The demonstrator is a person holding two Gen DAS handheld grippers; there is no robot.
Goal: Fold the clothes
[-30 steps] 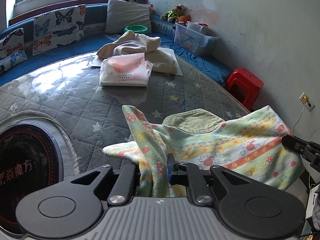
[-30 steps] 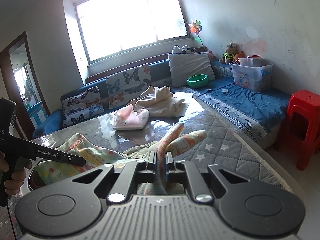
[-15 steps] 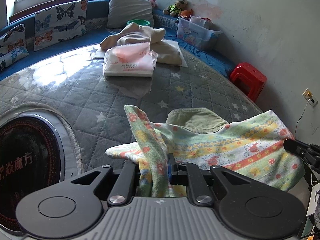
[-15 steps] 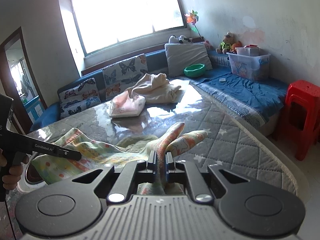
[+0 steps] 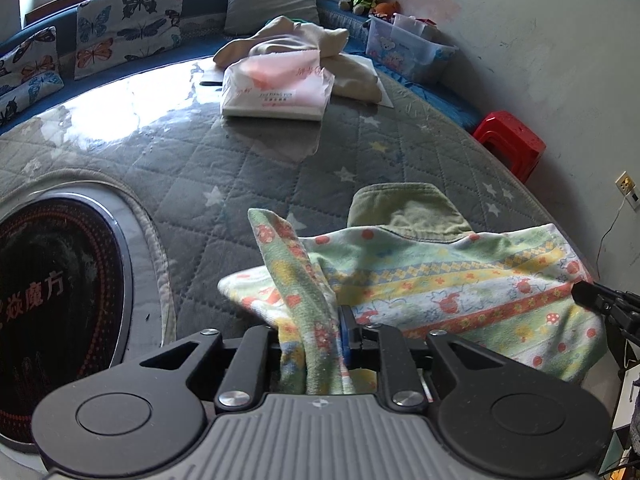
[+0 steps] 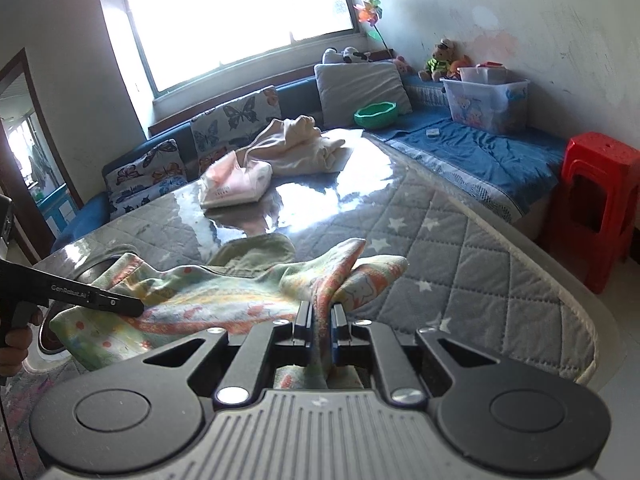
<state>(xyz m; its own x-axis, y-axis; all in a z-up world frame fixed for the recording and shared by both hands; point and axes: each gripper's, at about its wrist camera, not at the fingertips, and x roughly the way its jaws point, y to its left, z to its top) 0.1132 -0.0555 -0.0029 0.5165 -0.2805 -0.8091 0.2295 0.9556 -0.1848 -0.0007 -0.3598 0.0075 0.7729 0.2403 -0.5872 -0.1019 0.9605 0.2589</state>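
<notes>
The far gripper arm [image 6: 68, 298] at left read "GenRobot.AI". The dark round panel [image 5: 60, 304] bore red characters, perhaps "魔方".

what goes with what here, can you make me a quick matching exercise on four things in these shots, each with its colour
Things:
1. stool
2. bowl
3. pillow
4. storage bin

Colours:
a. clear
b. red
c. grey
d. green

Pairs: 1-b, 2-d, 3-c, 4-a
</notes>
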